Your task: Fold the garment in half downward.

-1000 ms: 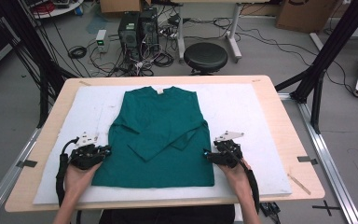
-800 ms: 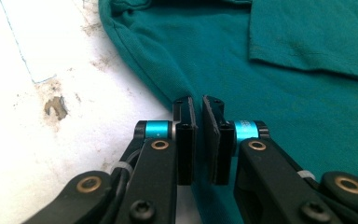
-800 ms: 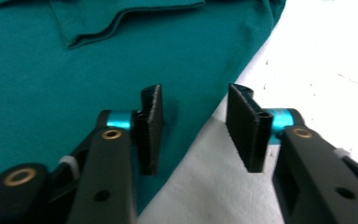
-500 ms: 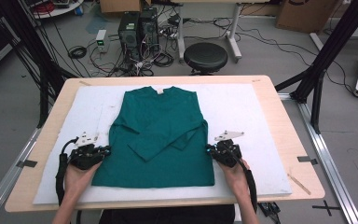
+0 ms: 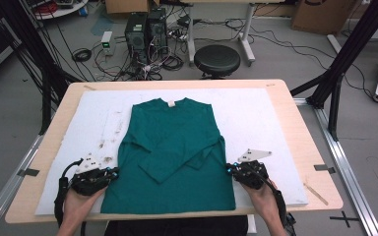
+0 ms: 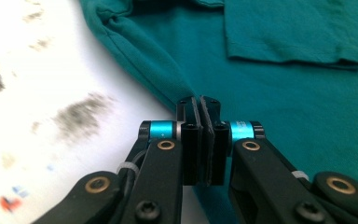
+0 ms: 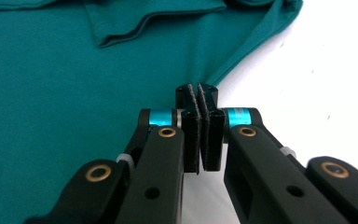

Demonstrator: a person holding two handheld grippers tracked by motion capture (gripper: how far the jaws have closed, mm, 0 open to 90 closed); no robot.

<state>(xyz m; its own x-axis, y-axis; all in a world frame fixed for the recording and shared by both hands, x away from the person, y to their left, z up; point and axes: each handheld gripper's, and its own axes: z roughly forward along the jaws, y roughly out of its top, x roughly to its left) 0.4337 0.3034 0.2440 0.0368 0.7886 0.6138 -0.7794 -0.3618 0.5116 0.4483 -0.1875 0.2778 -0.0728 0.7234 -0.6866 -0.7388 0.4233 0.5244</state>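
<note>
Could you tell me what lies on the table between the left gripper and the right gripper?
The lower body of the green shirt spans the stretch between the left gripper and the right gripper, as the high view shows.

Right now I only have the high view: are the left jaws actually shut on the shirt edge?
Observer: Yes. In the left gripper view the left gripper has its pads pressed together. A ridge of the shirt runs from its side edge into the tips, so it looks pinched.
Operator: Right one?
Observer: Same. The right gripper is shut at the opposite side edge, tips right where the green cloth meets the white mat.
Operator: Sleeve in the way?
Observer: No. The folded sleeve's cuff lies farther up the shirt, apart from the jaws.
</note>
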